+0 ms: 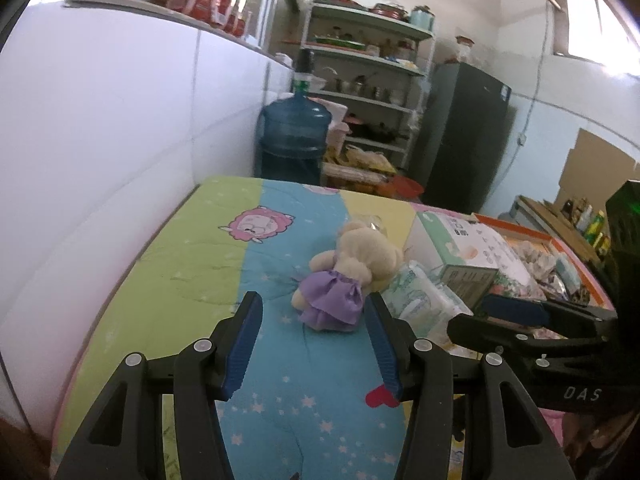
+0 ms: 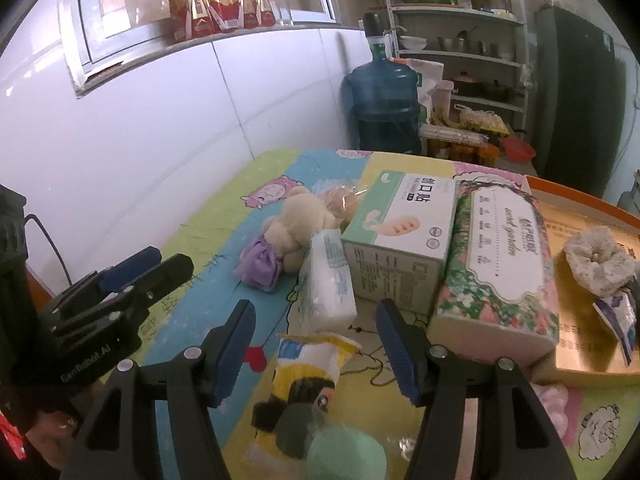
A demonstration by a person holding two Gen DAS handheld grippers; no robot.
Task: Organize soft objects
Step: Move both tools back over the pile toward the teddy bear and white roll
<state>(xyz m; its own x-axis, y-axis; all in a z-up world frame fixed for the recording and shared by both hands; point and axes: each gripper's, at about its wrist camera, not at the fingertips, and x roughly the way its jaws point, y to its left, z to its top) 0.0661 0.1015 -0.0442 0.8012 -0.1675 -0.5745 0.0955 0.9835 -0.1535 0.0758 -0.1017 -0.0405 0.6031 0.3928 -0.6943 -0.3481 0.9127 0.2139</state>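
A cream teddy bear in a purple dress [image 1: 344, 268] lies on the colourful cartoon sheet [image 1: 188, 264]. My left gripper [image 1: 313, 300] is open and stops just short of the bear's dress, apart from it. In the right wrist view the bear [image 2: 292, 220] leans against a white tissue pack [image 2: 328, 284]. My right gripper [image 2: 314, 308] is open over a small doll in yellow-white cloth [image 2: 308, 364], with a green pom-pom [image 2: 344, 456] below it. Nothing is held. Each gripper shows in the other's view: the right gripper [image 1: 492, 318] and the left gripper [image 2: 164, 262].
A green-white box [image 2: 400, 232] and a floral tissue pack [image 2: 500, 248] stand right of the bear. An orange tray [image 2: 576, 196] holds a fluffy white scrunchie [image 2: 600, 264]. A bagged bun [image 2: 340, 200] lies behind the bear. The white wall [image 1: 120, 140] is left; a water jug [image 1: 294, 136] is behind.
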